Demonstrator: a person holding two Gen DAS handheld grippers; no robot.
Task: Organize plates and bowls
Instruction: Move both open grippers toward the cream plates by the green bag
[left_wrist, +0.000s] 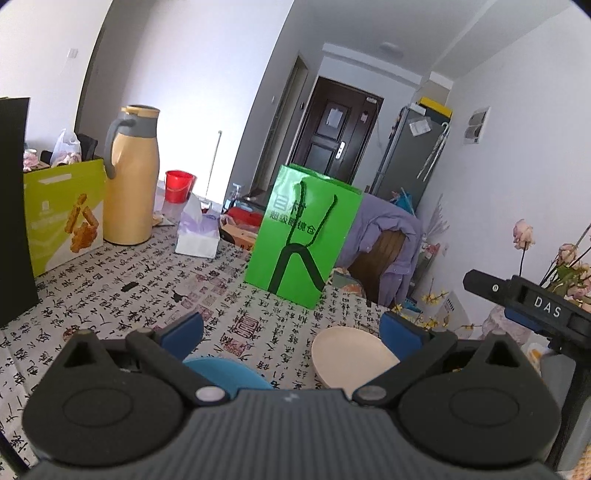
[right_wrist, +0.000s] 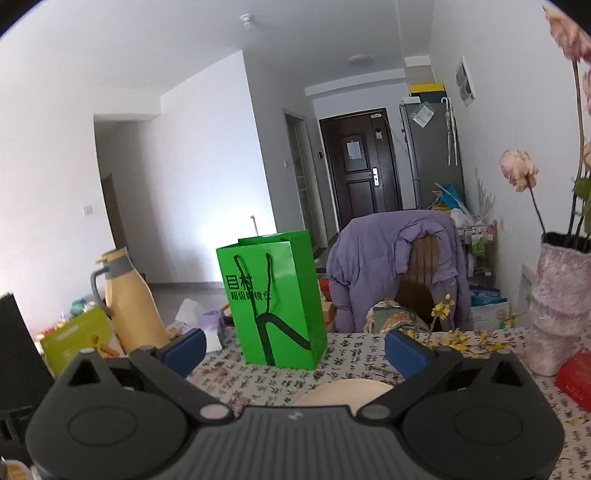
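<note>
Lying below right claw (right_wrist: 293, 343): plate (right_wrist: 345, 392)

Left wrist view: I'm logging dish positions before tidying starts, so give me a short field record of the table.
cream plate: on the table, right of centre, by the left gripper's right finger
blue dish: near edge, partly hidden under the gripper
green bag: upright, beyond both dishes
thermos: far left, upright
left jaws: open, empty
right jaws: open, empty

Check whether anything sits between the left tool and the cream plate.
Nothing visible does. The left tool is open, and the cream plate lies on the tablecloth just ahead toward its right finger. The green bag stands beyond the plate; the blue dish lies to the plate's left.
</note>
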